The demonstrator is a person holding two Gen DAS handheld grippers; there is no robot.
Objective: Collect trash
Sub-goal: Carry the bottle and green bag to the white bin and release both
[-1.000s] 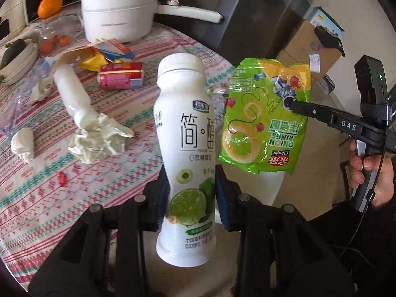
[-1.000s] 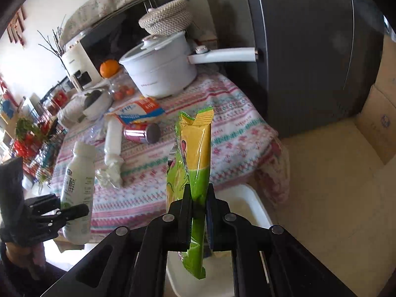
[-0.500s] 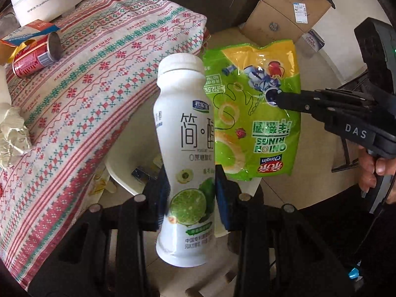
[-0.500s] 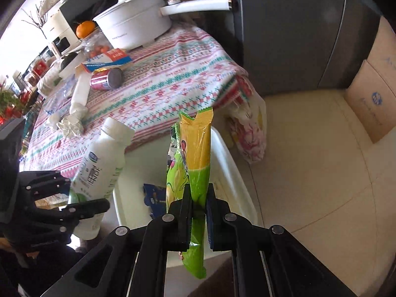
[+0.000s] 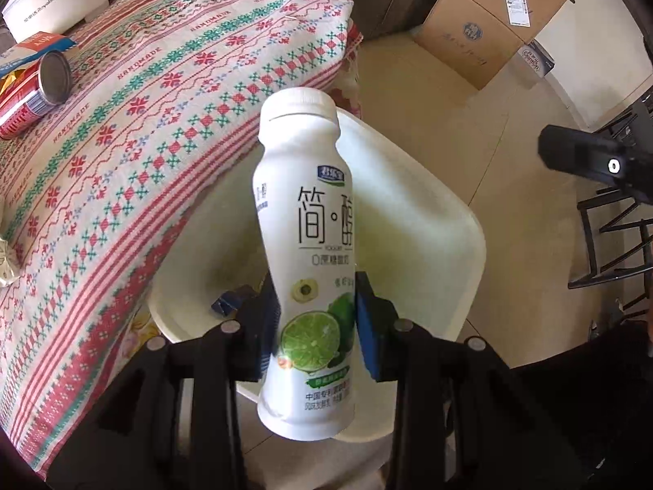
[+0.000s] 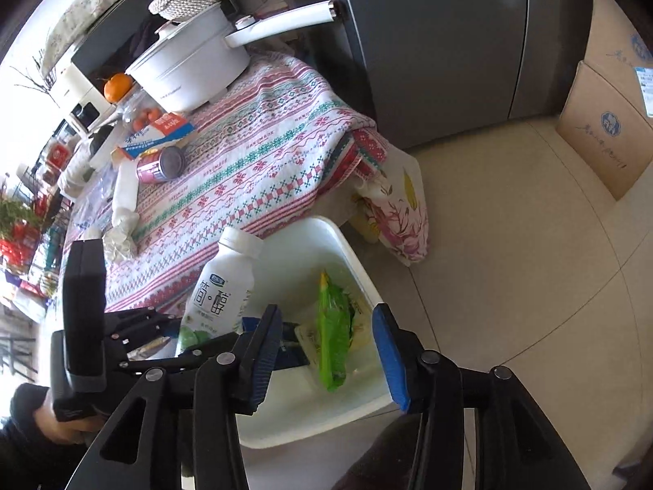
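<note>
Left tongs (image 5: 314,318) clamp yogurt bottle (image 5: 306,245) low on body, cap pointing away, above bin (image 6: 351,253). Right tongs (image 6: 326,351) wide; green snack bag (image 6: 332,339) beyond, in bin.

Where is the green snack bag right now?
In the right wrist view, the green snack bag lies inside the white bin on the floor beside the table, just beyond the right gripper and its open jaws.

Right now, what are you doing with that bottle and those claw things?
A person is tidying up trash with a claw in each hand. The left claw grips a white yogurt bottle over a white bin beside the table. The right claw is open above the bin, and a green snack bag lies inside. A can and crumpled paper wait on the table.
</note>
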